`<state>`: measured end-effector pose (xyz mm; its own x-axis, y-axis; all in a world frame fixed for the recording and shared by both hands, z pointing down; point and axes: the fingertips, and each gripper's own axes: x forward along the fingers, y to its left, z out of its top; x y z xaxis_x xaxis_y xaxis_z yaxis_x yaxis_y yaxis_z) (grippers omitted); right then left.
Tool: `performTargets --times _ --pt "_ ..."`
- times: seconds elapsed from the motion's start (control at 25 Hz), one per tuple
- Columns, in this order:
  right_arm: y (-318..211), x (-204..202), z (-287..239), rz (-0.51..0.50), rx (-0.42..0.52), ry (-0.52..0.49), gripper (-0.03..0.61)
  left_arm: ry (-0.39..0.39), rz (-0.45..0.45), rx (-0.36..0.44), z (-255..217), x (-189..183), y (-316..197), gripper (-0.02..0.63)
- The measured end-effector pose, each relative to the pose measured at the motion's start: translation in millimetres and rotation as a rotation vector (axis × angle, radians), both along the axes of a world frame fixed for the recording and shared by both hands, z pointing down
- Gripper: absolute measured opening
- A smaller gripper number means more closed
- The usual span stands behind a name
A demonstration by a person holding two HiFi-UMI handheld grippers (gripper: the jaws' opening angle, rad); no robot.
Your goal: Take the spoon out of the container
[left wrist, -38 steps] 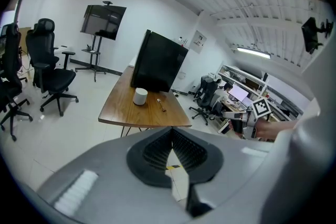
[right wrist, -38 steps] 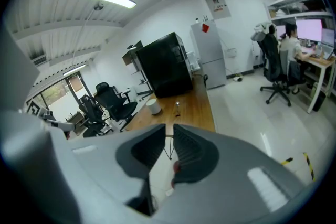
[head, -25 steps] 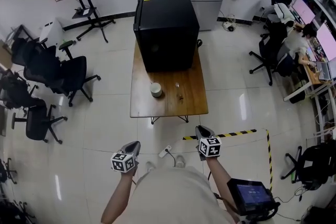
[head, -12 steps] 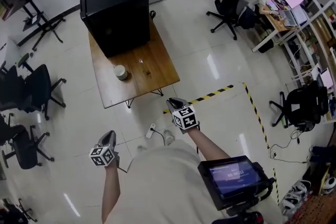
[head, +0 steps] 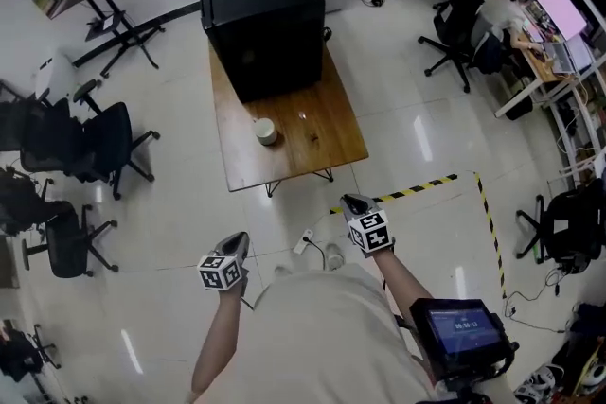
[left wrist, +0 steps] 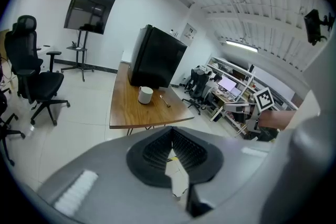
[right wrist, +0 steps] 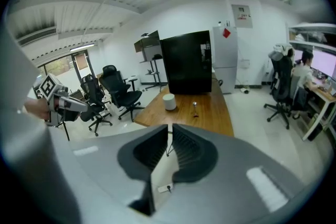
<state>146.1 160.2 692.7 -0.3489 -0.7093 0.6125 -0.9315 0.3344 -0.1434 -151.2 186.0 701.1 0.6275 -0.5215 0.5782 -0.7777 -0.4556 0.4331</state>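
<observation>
Container [head: 264, 131]: white, upright on the bare near half of the wooden table [head: 327, 149], set in from every edge. Its inside could not be made out. The spoon [right wrist: 195, 107] lay flat on the tabletop just beside it, not touching.

The black cabinet [head: 265, 19] filled the table's far half.

Left gripper [left wrist: 169, 134]: clenched, tips together, holding nothing. Right gripper [right wrist: 170, 131]: jaws had just been closing to a thin slit, with nothing between them.

Against half a second earlier, the head view had swung and the table sat nearer the centre of the picture. Both grippers were again over floor, well short of the table.

Open tiled floor ran up to the table's near edge. A power strip [head: 303, 243] lay near the feet, striped tape [head: 417, 190] to the right and office chairs [head: 95, 142] to the left.
</observation>
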Motion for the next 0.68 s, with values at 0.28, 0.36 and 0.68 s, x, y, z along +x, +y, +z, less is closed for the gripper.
performTargets --times 0.28,0.36,0.68 --pt "4.3 -10.9 2.6 -0.01 -0.014 -0.027 0.011 0.005 -0.008 -0.007 2.1 -0.4 4.8 0.0" --pt "1.8 -10.9 2.3 -0.021 -0.01 -0.019 0.011 0.008 -0.013 -0.009 3.5 0.1 7.6 0.0" --pt "9.7 0.8 3.1 -0.003 -0.013 -0.042 0.003 -0.005 0.0 -0.032 7.5 10.7 22.8 0.0"
